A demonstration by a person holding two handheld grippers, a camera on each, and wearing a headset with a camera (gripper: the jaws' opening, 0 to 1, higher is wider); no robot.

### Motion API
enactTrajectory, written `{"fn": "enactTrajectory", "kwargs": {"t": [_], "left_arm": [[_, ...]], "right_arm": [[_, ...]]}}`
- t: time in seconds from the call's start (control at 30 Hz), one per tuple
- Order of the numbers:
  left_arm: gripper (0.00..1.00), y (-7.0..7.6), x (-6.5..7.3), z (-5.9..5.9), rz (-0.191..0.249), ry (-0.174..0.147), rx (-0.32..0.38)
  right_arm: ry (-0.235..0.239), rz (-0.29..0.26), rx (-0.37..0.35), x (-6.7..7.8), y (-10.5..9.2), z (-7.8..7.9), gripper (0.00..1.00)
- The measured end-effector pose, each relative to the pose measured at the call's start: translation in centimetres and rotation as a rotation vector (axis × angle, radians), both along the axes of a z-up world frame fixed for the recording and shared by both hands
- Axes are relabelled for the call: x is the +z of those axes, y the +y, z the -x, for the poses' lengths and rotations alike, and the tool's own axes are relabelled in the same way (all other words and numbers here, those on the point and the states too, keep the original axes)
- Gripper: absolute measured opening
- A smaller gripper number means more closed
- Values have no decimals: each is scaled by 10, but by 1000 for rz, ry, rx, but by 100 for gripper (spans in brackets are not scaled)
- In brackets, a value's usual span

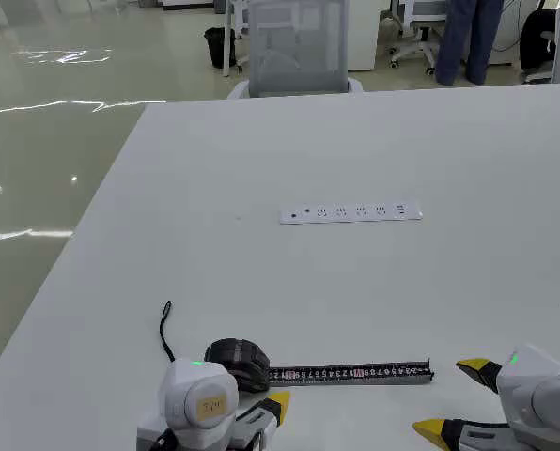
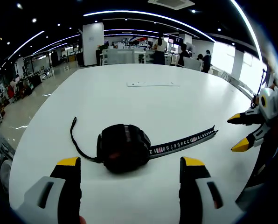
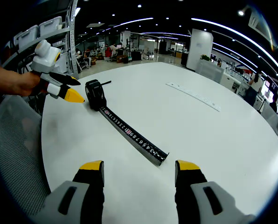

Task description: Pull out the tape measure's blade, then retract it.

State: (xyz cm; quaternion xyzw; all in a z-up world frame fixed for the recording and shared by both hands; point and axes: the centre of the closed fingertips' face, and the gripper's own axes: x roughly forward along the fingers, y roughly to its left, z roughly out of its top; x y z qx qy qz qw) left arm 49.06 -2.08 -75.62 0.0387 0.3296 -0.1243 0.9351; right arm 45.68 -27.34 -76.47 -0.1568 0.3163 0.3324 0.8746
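Surface: white, broad, matte; it runs from your near edge to a far edge where a grey mesh chair is pushed in. Room: open office with a glossy floor to your left that reflects the light strips, more chairs at the back, and a person standing at the far right. On the surface, a white power strip lies flat, well beyond the work area and toward the middle. The tape measure sits near your edge, a dark case resting on the surface, with its black strap curling away from the case on the side opposite the blade. The blade is out, lying flat on the surface and running from the case toward your right, printed numbers up; its hooked end is free. Left claw: jaws spread wide, holding nothing; in the left gripper view the case lies just ahead of the yellow tips, in line with the gap, not touching them. Right claw: jaws also spread wide and empty; the blade's hooked end lies just ahead of it, apart from both tips. In the right gripper view your hand shows behind the left claw, just beside the case.
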Motion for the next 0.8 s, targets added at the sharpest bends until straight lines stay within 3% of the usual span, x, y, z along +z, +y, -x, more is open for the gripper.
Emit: {"fn": "enactTrajectory", "kwargs": {"t": [0.27,0.8], "left_arm": [[83,0,-2,-8,-1,3,13],[81,0,-6,-20,-4,9,38]], "right_arm": [[-4,25,125,-5,0,-7,59],[4,32,305,-13,-2,-21,49]]}}
